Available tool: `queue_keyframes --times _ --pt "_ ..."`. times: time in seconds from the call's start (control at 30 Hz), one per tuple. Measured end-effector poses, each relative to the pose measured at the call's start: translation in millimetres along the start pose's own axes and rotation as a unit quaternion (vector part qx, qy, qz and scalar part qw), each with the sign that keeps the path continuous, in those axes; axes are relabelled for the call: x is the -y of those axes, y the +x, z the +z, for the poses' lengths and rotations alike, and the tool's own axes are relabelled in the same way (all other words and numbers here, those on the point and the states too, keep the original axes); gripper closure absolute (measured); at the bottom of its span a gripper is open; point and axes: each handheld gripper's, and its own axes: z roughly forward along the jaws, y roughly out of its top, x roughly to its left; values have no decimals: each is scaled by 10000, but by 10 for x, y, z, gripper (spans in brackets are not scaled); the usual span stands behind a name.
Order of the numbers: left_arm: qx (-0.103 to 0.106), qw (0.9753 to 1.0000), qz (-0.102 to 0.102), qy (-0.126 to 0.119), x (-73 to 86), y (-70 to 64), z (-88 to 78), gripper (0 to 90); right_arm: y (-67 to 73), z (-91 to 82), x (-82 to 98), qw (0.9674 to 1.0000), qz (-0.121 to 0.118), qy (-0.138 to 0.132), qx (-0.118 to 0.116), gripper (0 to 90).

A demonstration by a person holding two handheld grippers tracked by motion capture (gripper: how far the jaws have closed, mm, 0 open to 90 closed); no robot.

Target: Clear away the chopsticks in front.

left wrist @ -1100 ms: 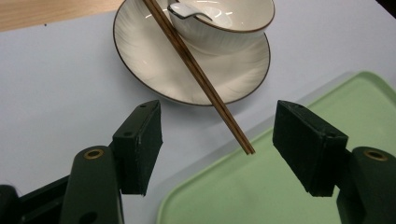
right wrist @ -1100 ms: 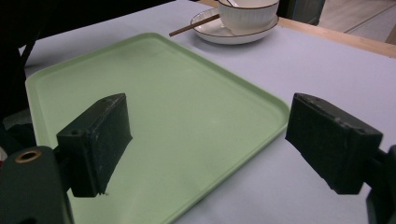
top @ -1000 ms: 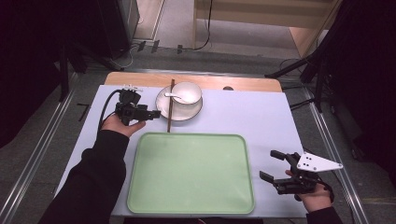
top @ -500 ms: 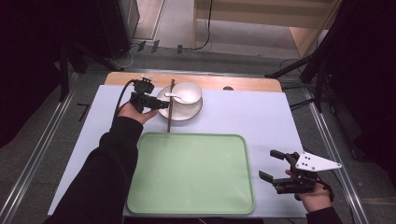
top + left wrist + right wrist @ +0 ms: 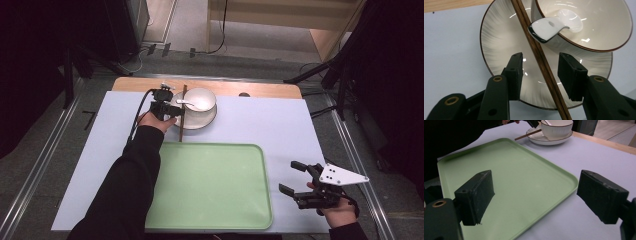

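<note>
A white plate (image 5: 209, 120) at the table's far side carries a white bowl (image 5: 201, 99) with a white spoon (image 5: 183, 103) resting on its rim. Brown chopsticks (image 5: 181, 120) lie across the plate's left part. My left gripper (image 5: 172, 111) hovers low over that edge. In the left gripper view the chopsticks (image 5: 522, 15) run between its jaws (image 5: 541, 60), which have just been closing; a gap remains on both sides, so it is open. My right gripper (image 5: 295, 178) rests open and empty at the near right, beside the green tray (image 5: 210, 185).
The pale blue mat (image 5: 280, 125) covers most of the table, with a wooden strip (image 5: 260, 89) along the far edge. From the right gripper view, the tray (image 5: 506, 170) lies ahead and the bowl (image 5: 556, 127) stands beyond it.
My left hand has moved right and away from me, from beside the plate to over its left edge. Its jaws have narrowed around the chopsticks. The right hand has stayed still.
</note>
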Motion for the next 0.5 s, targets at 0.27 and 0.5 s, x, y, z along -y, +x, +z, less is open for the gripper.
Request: queue_keyframes --times 0.27,0.5 --pt "-44 9999 -76 111 22 11 85 574 1 -6 0 10000 -5 -10 -19 148" --pt "53 9996 -285 64 33 36 112 588 6 -6 0 10000 -17 -7 -45 148"
